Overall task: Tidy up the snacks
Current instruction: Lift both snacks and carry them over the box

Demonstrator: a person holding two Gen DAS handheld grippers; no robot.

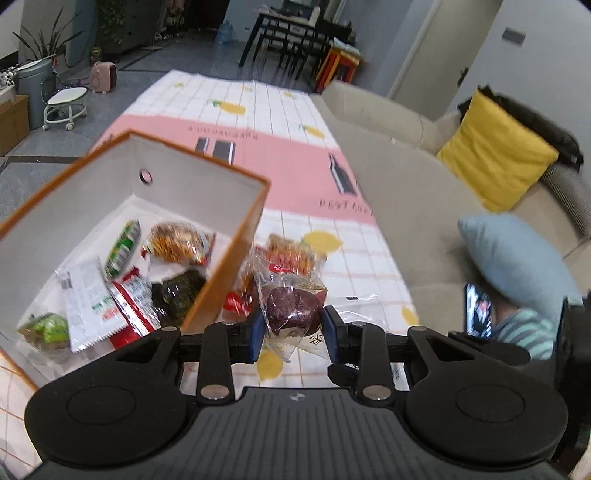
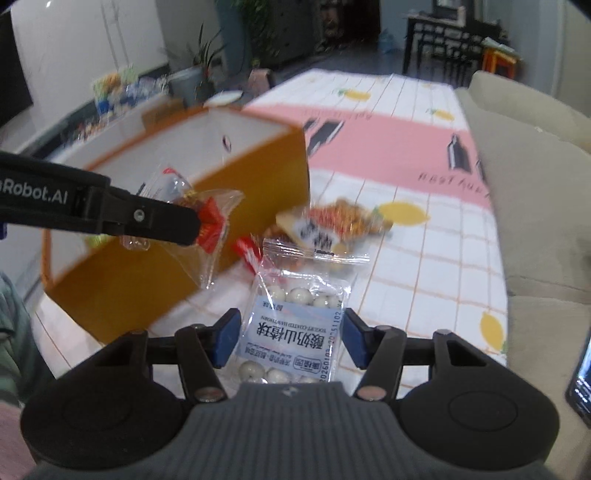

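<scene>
Left gripper (image 1: 293, 326) clamps a clear-wrapped dark red date snack (image 1: 291, 304); right gripper (image 2: 288, 338) gapes around a white yogurt-ball packet (image 2: 295, 325).
Lift clear over the orange cardboard box (image 1: 229, 258) rim before releasing.

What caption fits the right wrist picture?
Right hand-held gripper open around a hawthorn-ball packet, beside the orange box.

A home living room: beige sofa (image 1: 399, 177) with cushions (image 1: 495, 151), houseplants (image 1: 40, 40), dining table (image 1: 291, 22).

Yellow cushion (image 1: 495, 155) and blue cushion (image 1: 517, 258) on beige sofa (image 1: 406, 192).
</scene>
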